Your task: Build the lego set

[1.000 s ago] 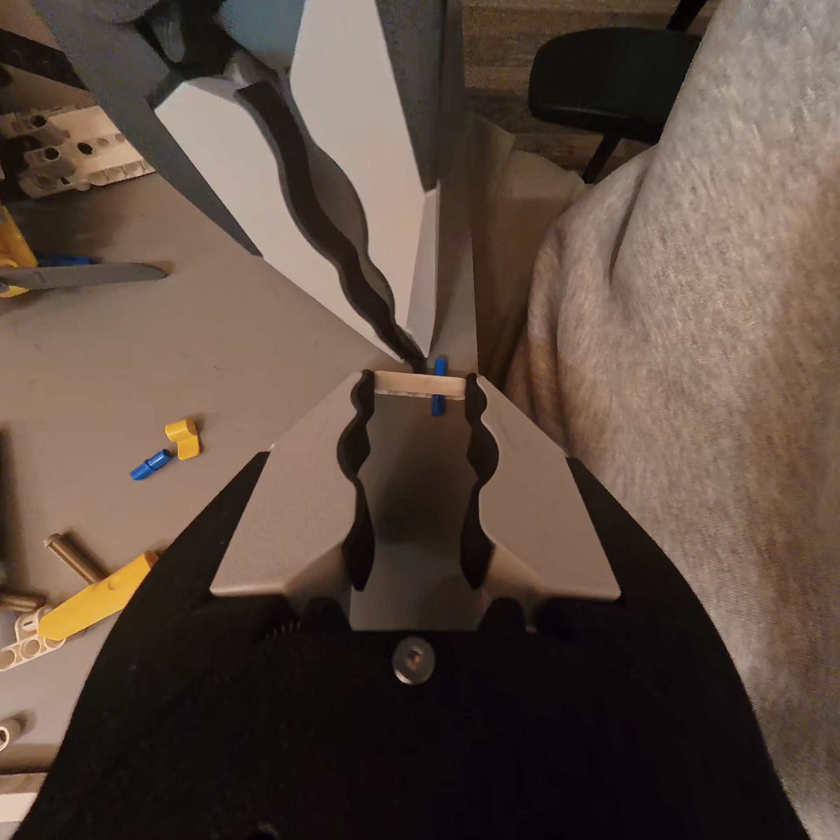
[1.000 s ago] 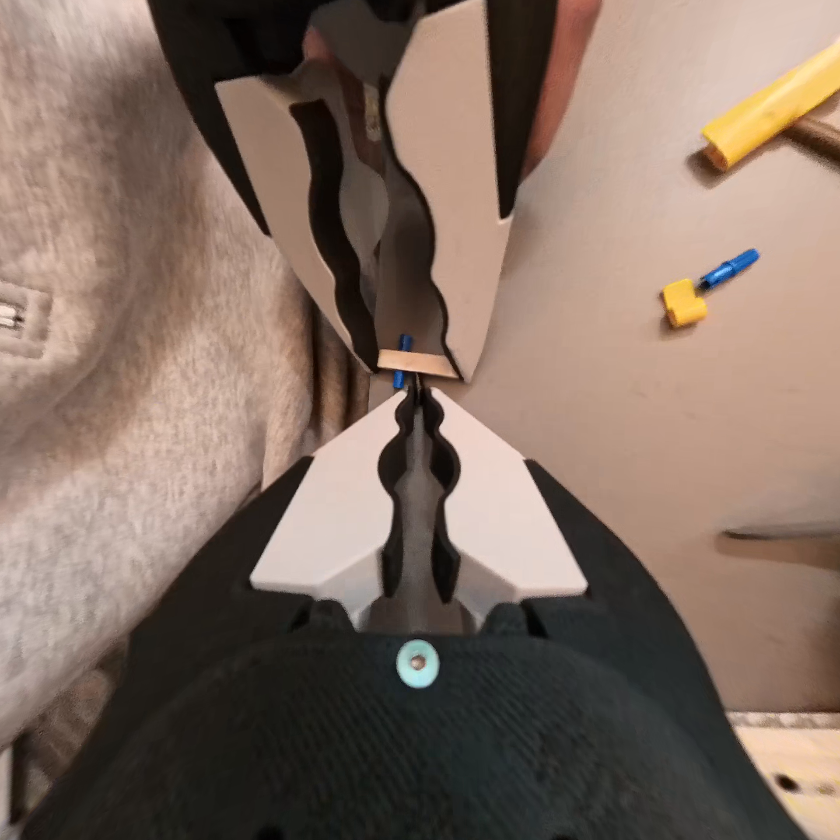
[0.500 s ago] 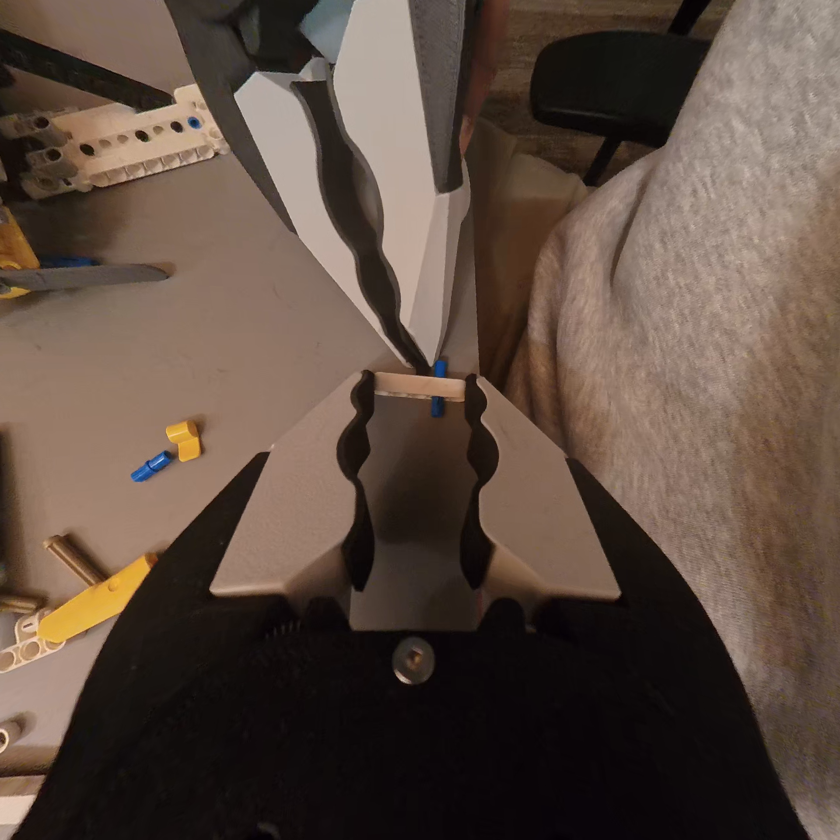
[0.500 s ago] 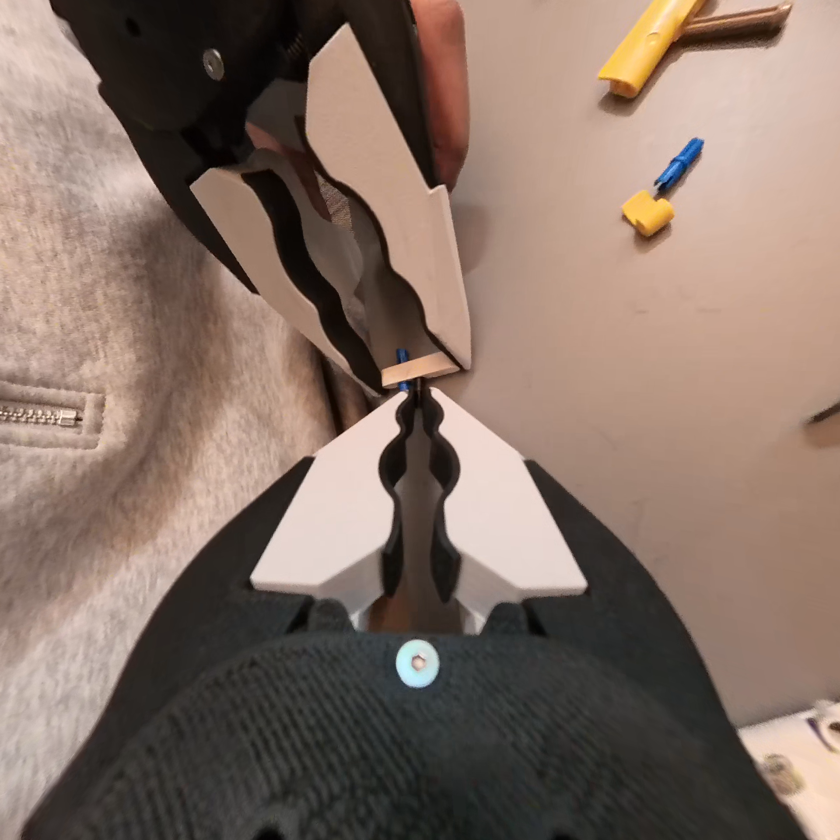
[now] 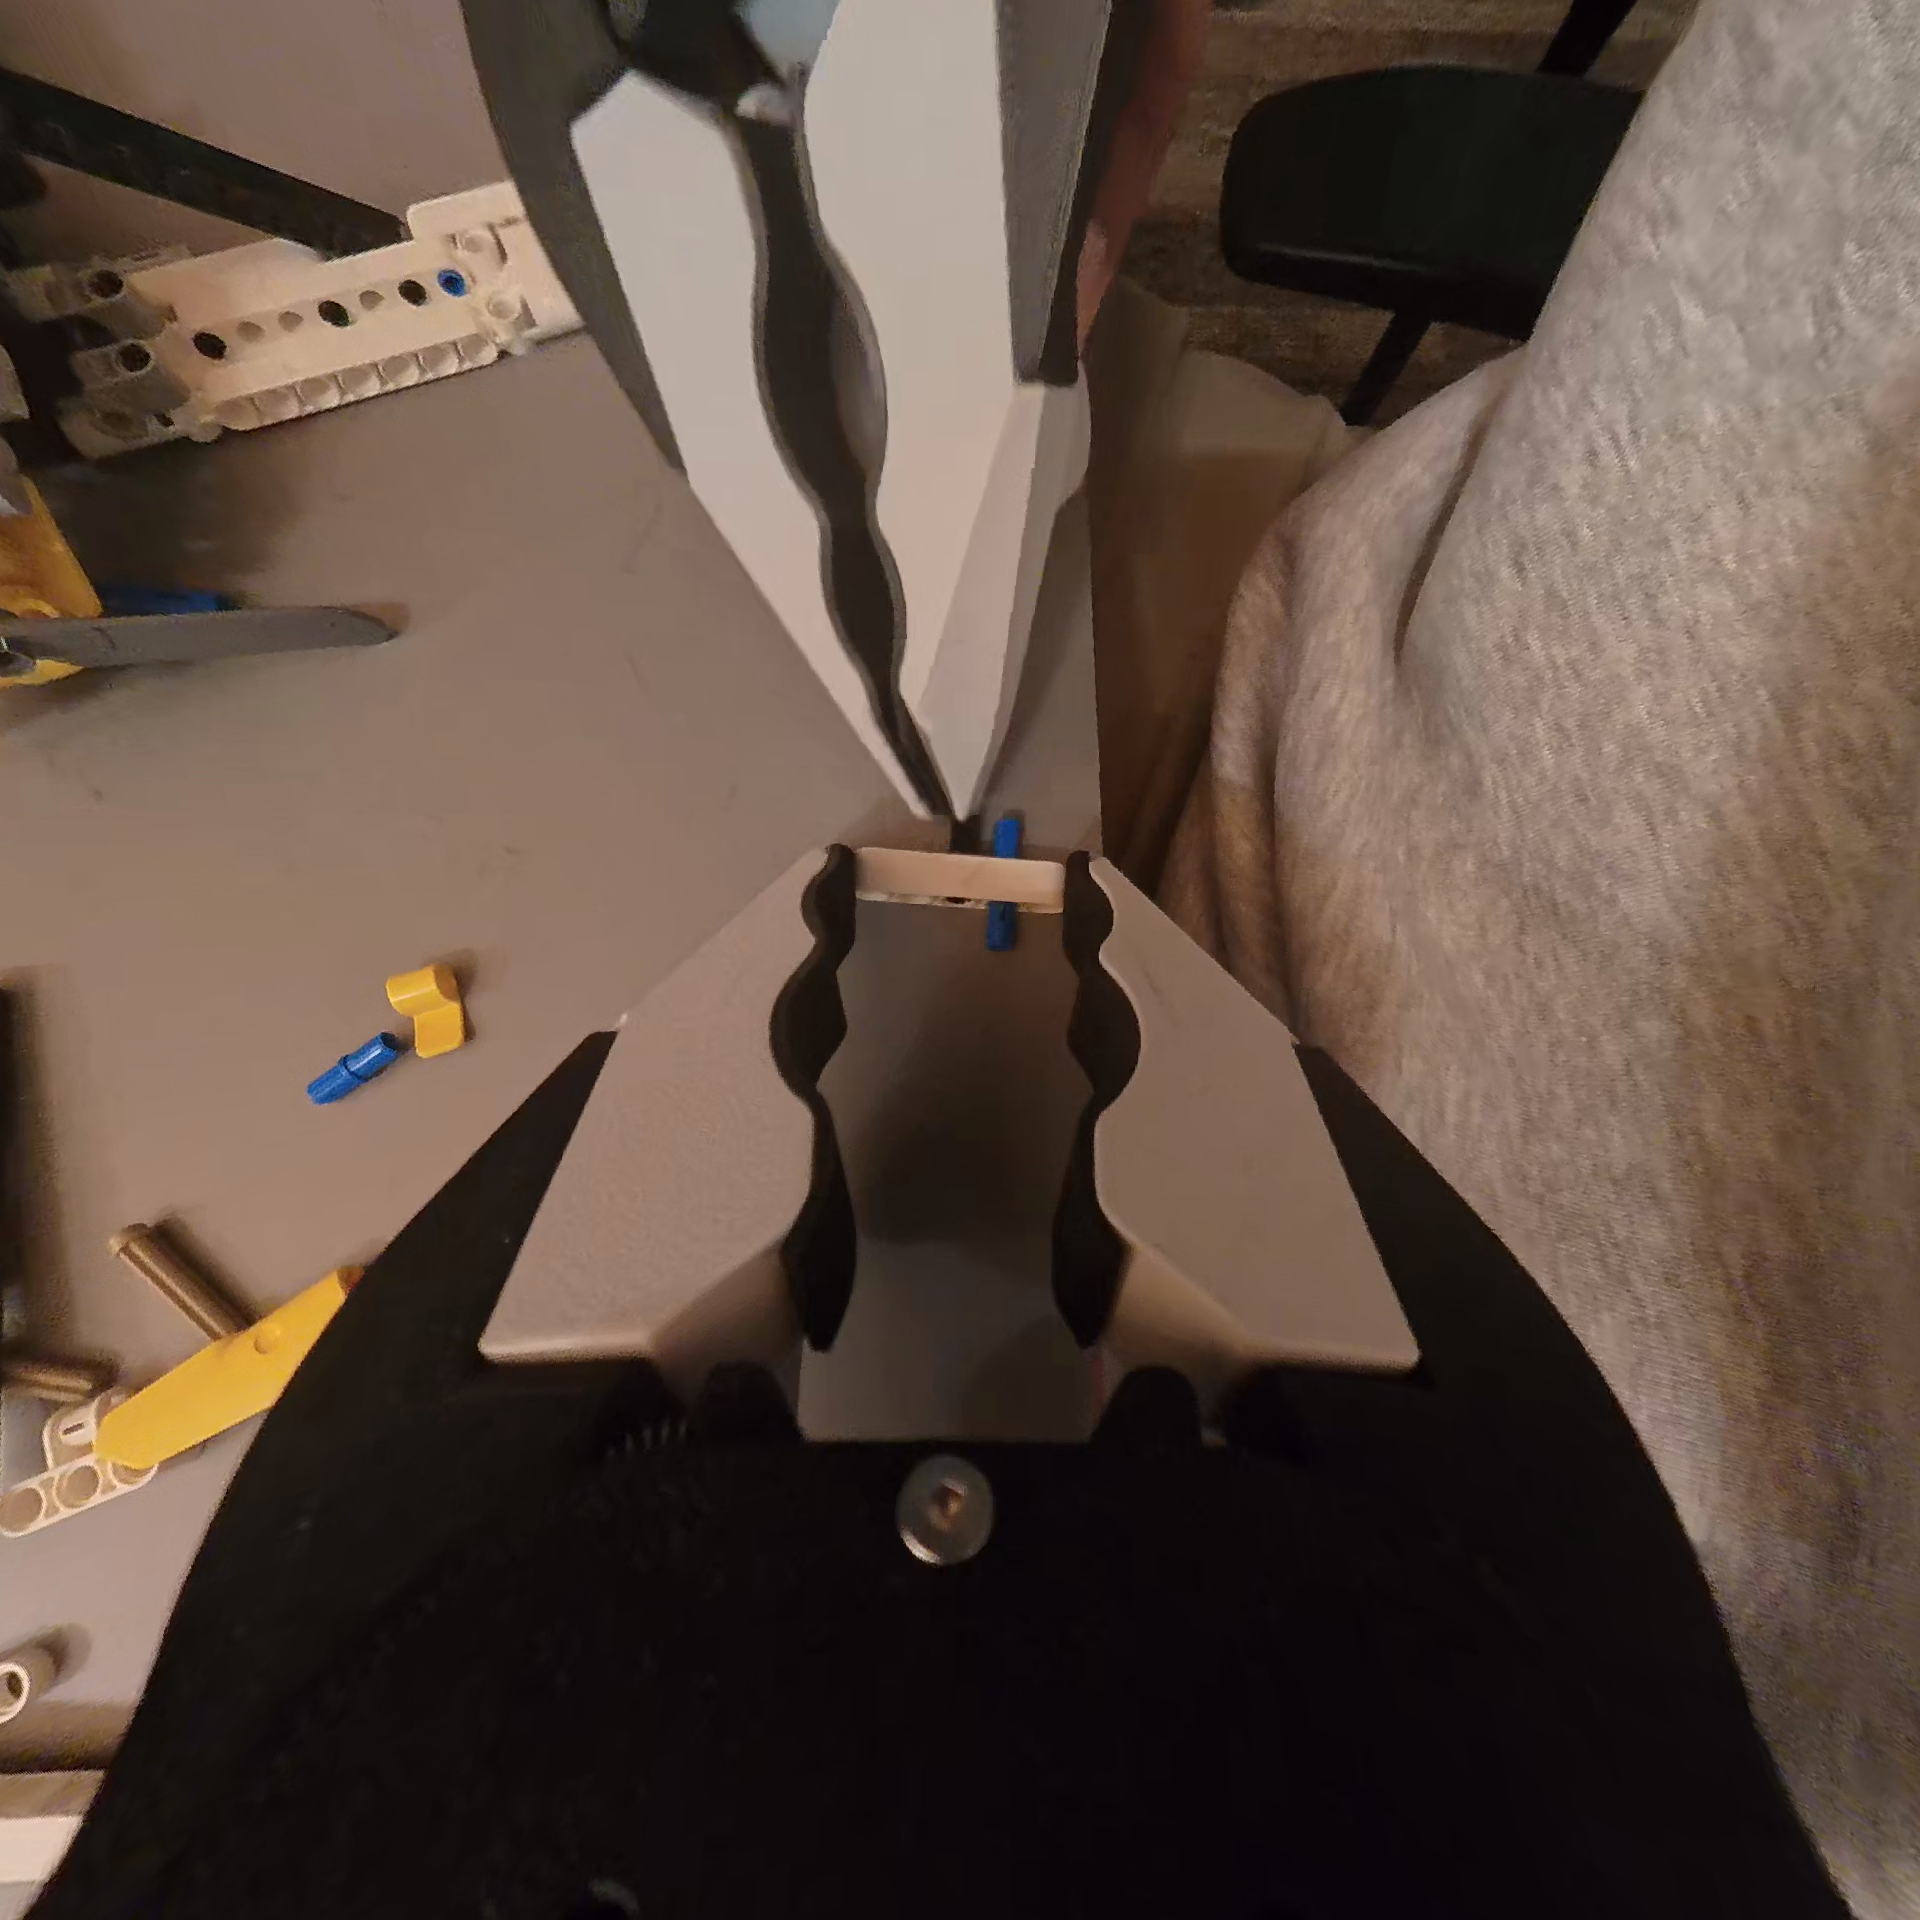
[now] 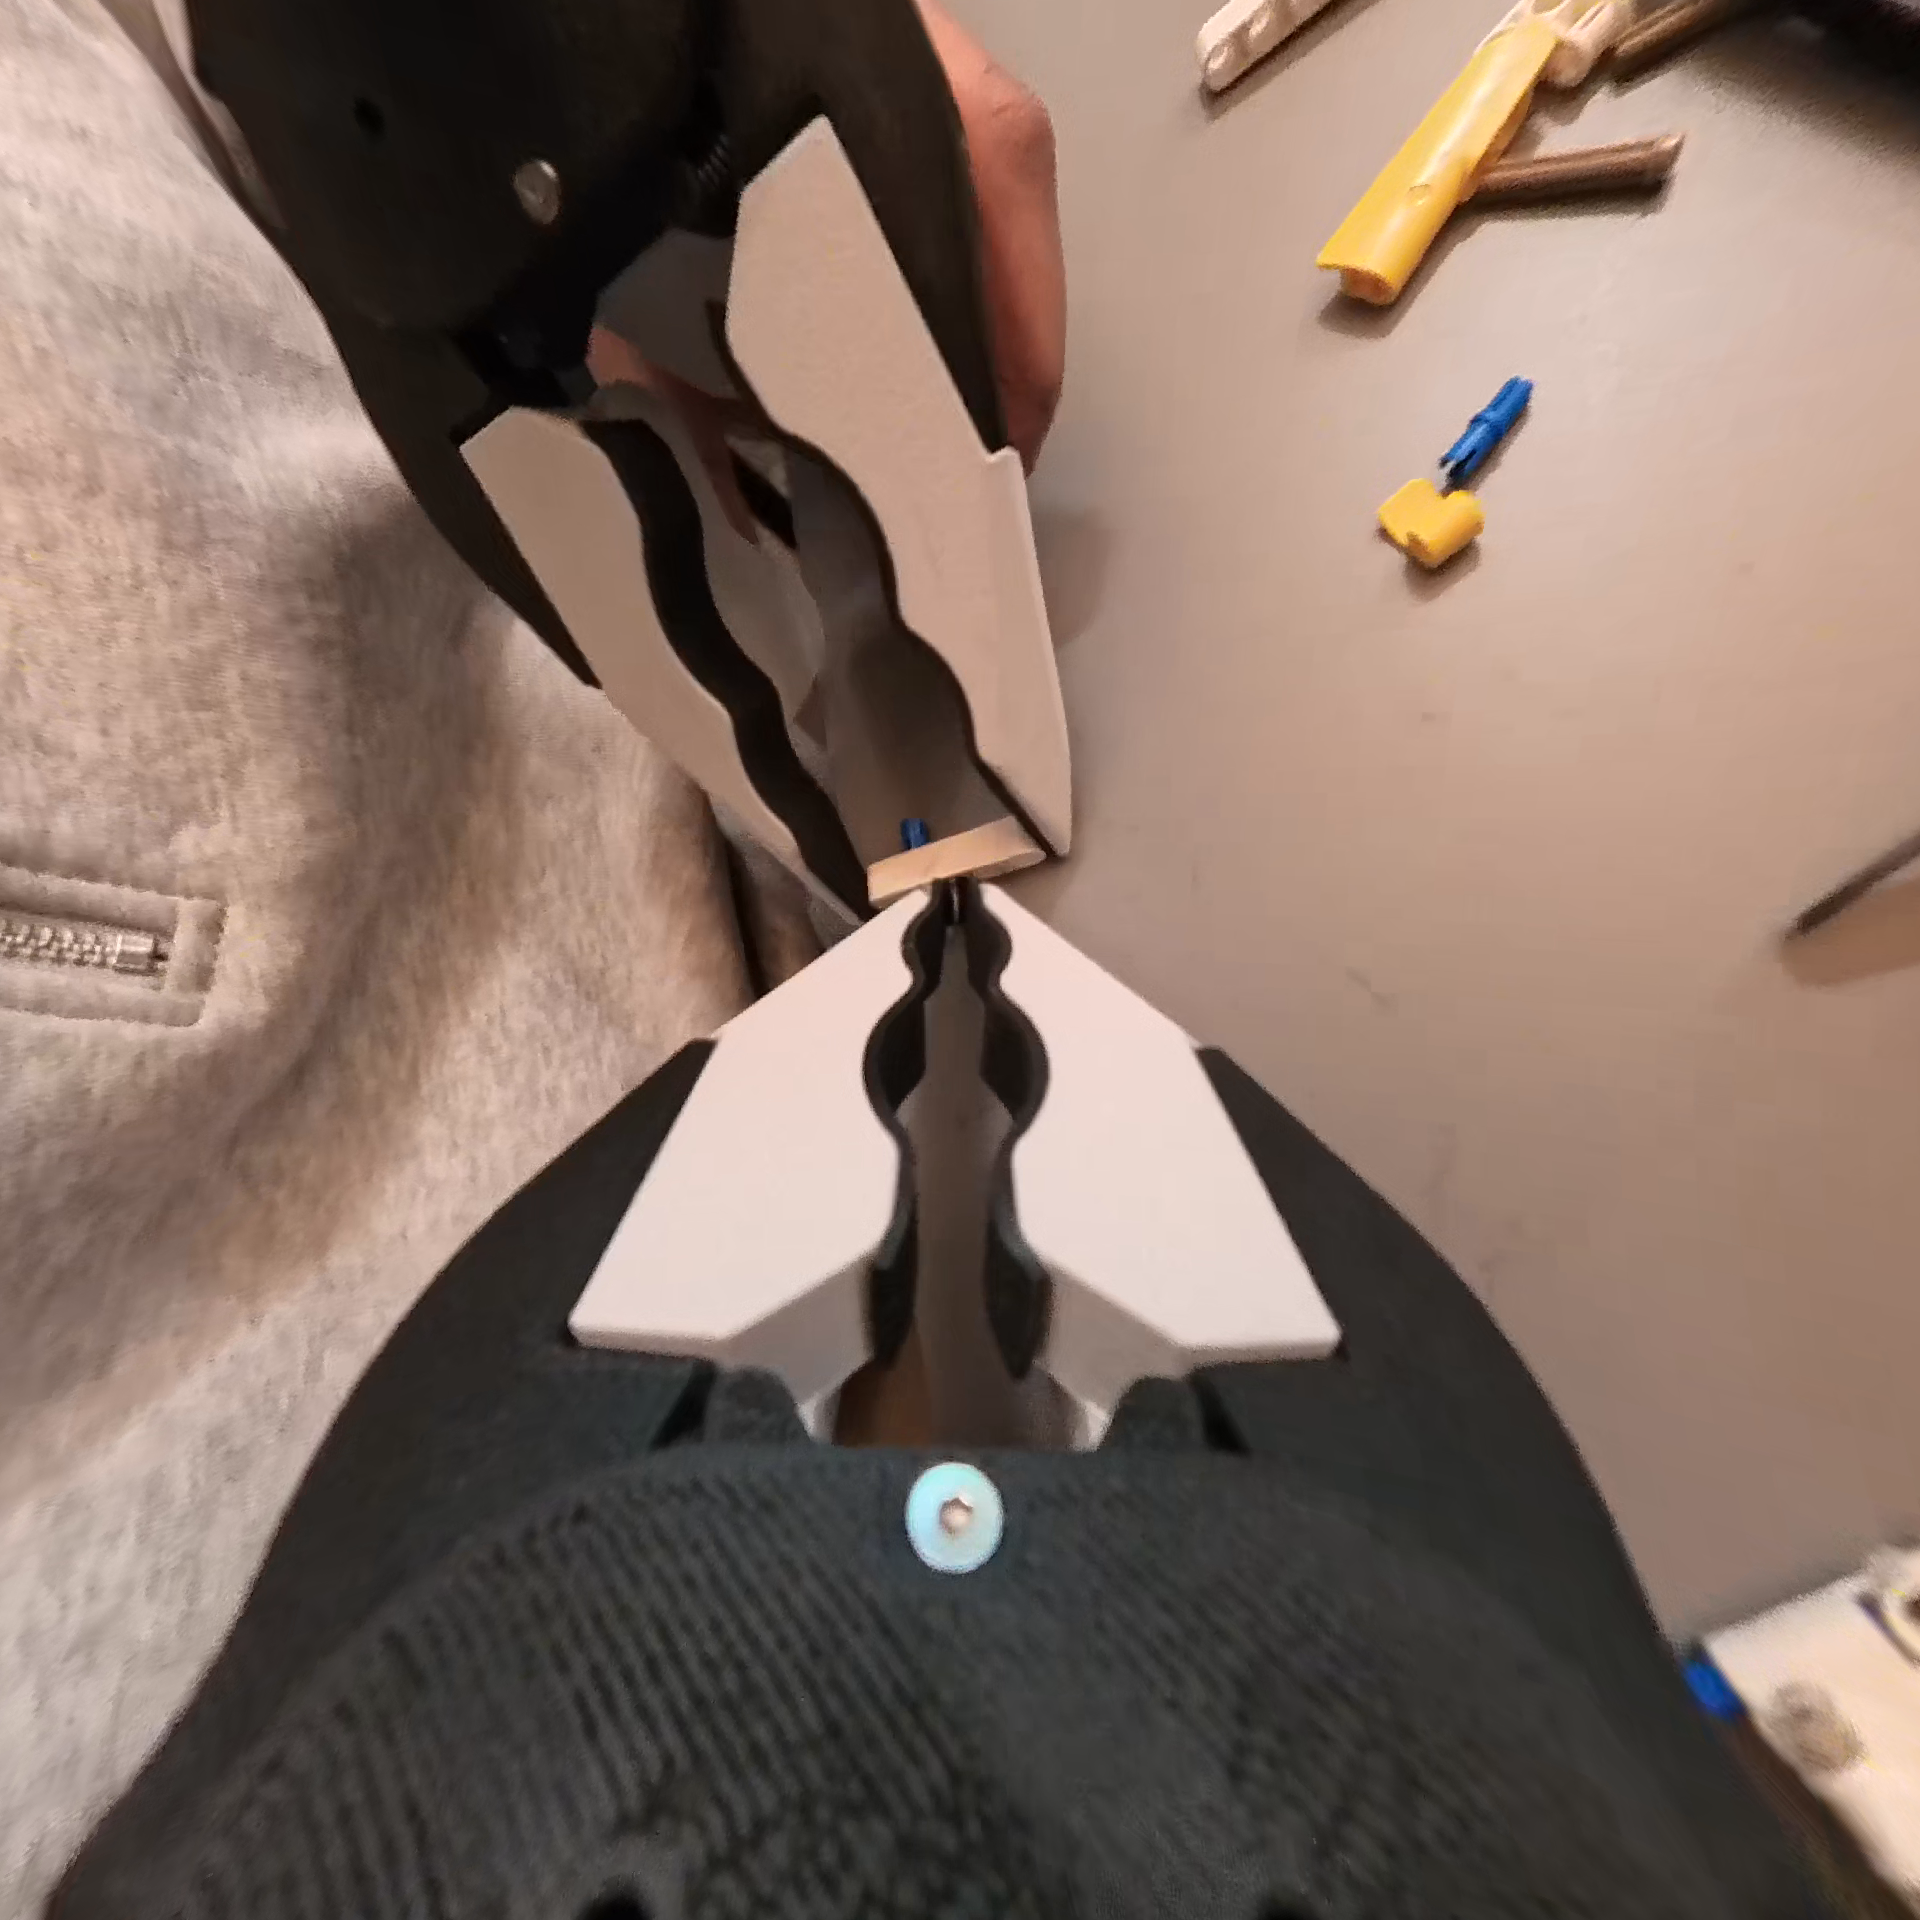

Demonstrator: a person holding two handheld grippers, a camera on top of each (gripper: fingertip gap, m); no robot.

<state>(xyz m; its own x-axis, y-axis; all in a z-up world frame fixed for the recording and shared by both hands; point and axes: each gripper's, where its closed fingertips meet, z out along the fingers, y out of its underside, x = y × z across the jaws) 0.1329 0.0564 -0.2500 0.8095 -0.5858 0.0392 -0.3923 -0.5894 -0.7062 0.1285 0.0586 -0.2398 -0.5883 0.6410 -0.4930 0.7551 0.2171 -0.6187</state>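
My left gripper is shut on a short white beam, held crosswise by its ends. A blue pin sticks through the beam near its right end. My right gripper is shut on a small black pin, whose tip touches the beam's edge near the middle. In the left wrist view the right gripper comes down from above, tip to tip with the left. In the right wrist view the left gripper reaches in from the upper left. The pair hangs over the table's near edge.
On the grey table lie a yellow connector with a blue pin, a yellow panel, tan axles, a grey blade and a white holed frame. A person's grey fleece fills the right. A black chair stands behind. Only a small space, under 4 cm, lies between the two pairs of fingers. The yellow connector sits 7 centimeters or so from the ends of my left fingers. Look for it in the right wrist view too.
The right gripper has swung from a lean towards upright against the beam, uncovering the white frame behind it. Its tip has shifted from beside the blue pin towards the beam's middle. The left gripper has held still.
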